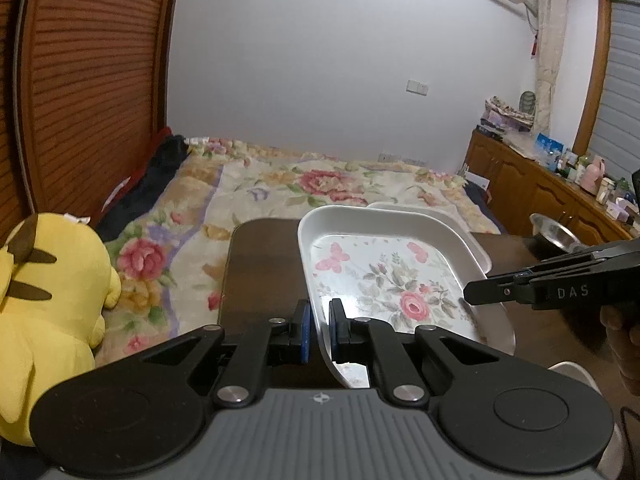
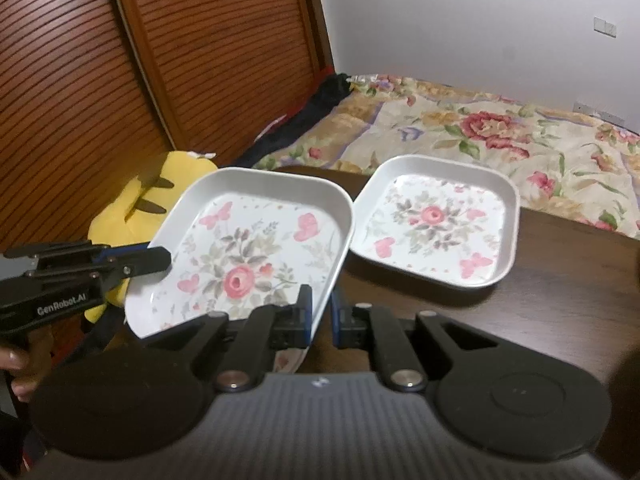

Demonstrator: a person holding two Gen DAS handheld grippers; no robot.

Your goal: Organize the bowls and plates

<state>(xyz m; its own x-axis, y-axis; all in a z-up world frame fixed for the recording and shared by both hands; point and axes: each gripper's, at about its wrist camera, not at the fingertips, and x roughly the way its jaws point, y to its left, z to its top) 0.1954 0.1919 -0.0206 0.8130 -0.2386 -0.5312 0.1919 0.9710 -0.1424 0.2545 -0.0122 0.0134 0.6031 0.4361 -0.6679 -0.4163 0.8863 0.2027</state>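
Yellow plush toy [image 1: 48, 300], placed left of the claw. Floral bedspread [image 1: 320, 184], spread ahead; cluttered wooden cabinet [image 1: 532, 184], stood far right.

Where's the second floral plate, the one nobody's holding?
In the right wrist view, the free floral plate lies on the dark table, right of the held plate, before the bed.

The left gripper [image 1: 319, 330] is level, its blue-padded fingers [image 1: 305, 330] closed on the near left rim of a plate [image 1: 384, 276]. The right gripper [image 2: 320, 316] clamps the same plate's right rim, pads on either side of the edge. A hand [image 2: 18, 364] holds the left gripper's handle from below.
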